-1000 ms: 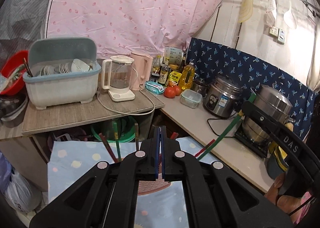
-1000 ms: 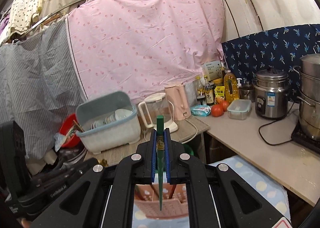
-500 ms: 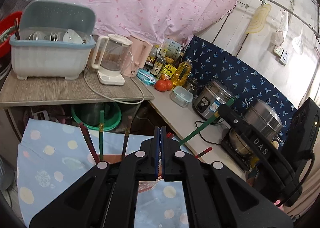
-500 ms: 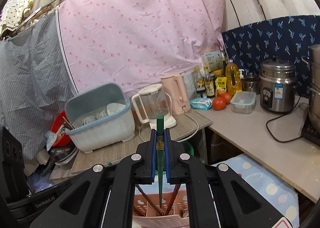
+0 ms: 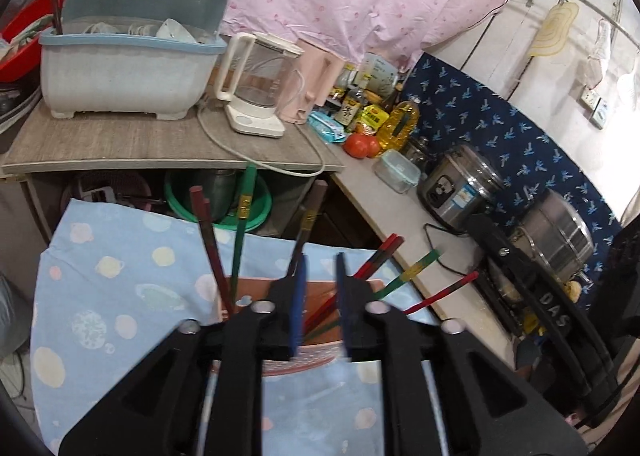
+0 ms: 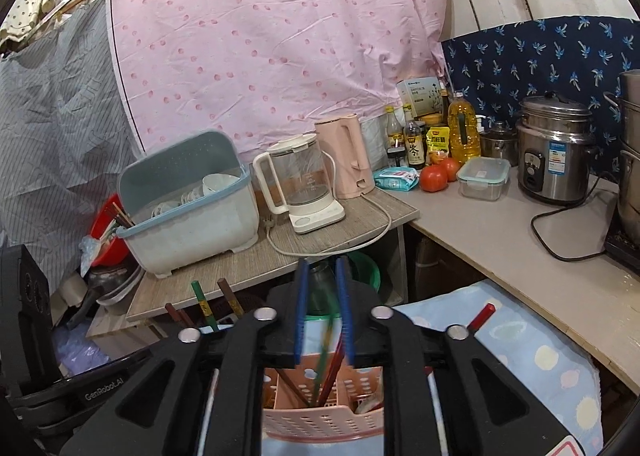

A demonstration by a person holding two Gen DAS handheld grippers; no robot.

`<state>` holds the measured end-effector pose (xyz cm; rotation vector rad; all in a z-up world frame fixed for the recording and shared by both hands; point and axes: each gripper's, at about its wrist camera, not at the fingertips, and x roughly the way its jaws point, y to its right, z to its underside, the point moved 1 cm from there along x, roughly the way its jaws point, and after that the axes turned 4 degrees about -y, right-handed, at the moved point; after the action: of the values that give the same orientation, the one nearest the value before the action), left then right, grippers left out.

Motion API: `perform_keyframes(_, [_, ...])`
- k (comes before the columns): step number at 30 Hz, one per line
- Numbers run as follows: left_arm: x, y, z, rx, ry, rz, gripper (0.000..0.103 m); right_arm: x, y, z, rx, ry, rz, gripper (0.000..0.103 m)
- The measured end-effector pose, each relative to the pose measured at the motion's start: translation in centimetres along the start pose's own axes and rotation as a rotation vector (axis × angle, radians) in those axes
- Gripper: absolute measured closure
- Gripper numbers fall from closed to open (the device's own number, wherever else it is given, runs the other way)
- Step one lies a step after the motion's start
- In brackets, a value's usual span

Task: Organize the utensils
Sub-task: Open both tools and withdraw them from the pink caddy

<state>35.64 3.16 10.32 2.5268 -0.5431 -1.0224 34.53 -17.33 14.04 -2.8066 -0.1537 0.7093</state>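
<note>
Both my claws have parted since half a second ago, and the right claw has let go its green chopstick, now a blur dropping into the pink utensil basket directly below on the spotted cloth. The left claw stands narrowly open, empty, above the same basket, chopsticks leaning upright.

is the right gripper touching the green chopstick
Apart. In the right wrist view the right gripper is open, and the blurred green chopstick drops between its blue pads with gaps on both sides into the pink basket.
</note>
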Motion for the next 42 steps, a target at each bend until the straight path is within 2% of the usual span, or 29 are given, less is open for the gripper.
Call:
perform_keyframes(2, [-0.3, -0.1, 0.2, 0.004, 0.006, -0.031, 0.073, -0.4, 0.2, 0.2, 0.006, -0.001, 0.002, 0.077])
perform_keyframes(4, [-0.8, 0.2, 0.5, 0.028, 0.014, -0.07, 0.073, -0.8, 0.3, 0.4, 0.004, -0.006, 0.005, 0.077])
perform_keyframes(9, [-2.3, 1.6, 1.7, 0.103, 0.04, -0.21, 0.072, -2.3, 0.0, 1.9, -0.016, -0.036, 0.009, 0.074])
perform_keyframes(18, [-5.5, 4.1, 5.1, 0.234, 0.078, -0.386, 0.06, -5.8, 0.2, 7.0, -0.022, -0.144, 0.019, 0.066])
perform_keyframes(20, [-5.9, 4.7, 6.1, 0.264, 0.078, -0.42, 0.06, -6.8, 0.1, 8.1, -0.023, -0.159, 0.024, 0.065])
perform_keyframes(22, [-6.3, 5.2, 7.1, 0.281, 0.074, -0.442, 0.059, -7.6, 0.1, 9.0, -0.022, -0.172, 0.029, 0.065])
perform_keyframes(24, [-6.6, 5.6, 7.9, 0.297, 0.069, -0.462, 0.05, -8.4, 0.0, 9.9, -0.027, -0.186, 0.038, 0.065])
perform_keyframes(26, [-7.0, 6.1, 9.0, 0.317, 0.072, -0.485, 0.048, -9.2, -0.2, 10.7, -0.033, -0.195, 0.044, 0.065])
perform_keyframes(31, [-7.5, 7.0, 11.0, 0.345, 0.059, -0.501, 0.039, -10.5, -0.5, 12.6, -0.046, -0.222, 0.058, 0.062])
perform_keyframes(33, [-7.7, 7.2, 11.7, 0.348, 0.052, -0.509, 0.034, -10.9, -0.4, 13.2, -0.047, -0.226, 0.06, 0.058])
perform_keyframes(37, [-8.1, 7.3, 12.9, 0.343, 0.04, -0.516, 0.03, -11.7, -0.2, 14.1, -0.033, -0.237, 0.067, 0.053])
perform_keyframes(42, [-8.5, 6.8, 14.2, 0.315, 0.031, -0.536, 0.018, -12.8, 0.5, 14.9, -0.021, -0.235, 0.097, 0.034])
